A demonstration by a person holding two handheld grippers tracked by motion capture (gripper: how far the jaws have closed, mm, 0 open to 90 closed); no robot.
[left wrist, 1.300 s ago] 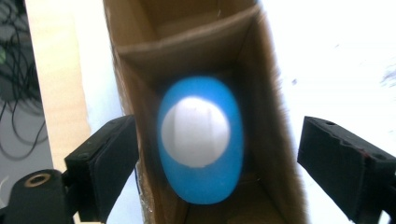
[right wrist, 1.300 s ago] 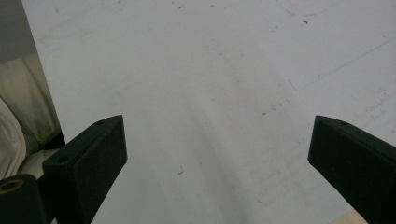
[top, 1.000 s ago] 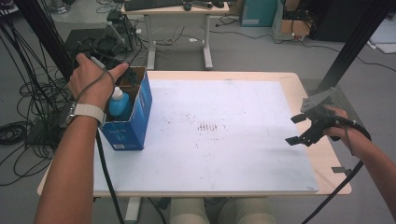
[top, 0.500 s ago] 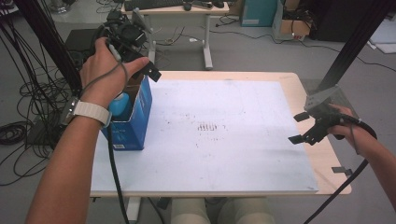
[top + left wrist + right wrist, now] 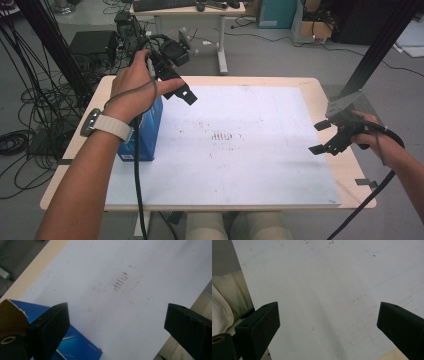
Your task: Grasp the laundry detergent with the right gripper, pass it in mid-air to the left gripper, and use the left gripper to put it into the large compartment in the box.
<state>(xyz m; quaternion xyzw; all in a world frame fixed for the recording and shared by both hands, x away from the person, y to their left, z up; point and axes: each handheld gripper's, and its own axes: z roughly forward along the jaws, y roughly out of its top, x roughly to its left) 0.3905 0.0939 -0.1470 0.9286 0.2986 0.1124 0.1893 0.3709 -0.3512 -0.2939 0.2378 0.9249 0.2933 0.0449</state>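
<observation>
The blue cardboard box [image 5: 145, 132] stands open-topped beside the left hand-held gripper [image 5: 180, 90], jaws apart, empty.

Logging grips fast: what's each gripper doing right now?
Left gripper: open, holding nothing, jaws just opened wider.
Right gripper: open, holding nothing.

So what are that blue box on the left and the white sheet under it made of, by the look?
The blue box looks like printed cardboard: in the left gripper view a torn flap shows a raw brown inside with a ragged white edge, and the outside has a slight gloss. The white sheet looks like matte board or stiff paper, flat, scuffed with brownish marks; which of the two is unclear.
</observation>
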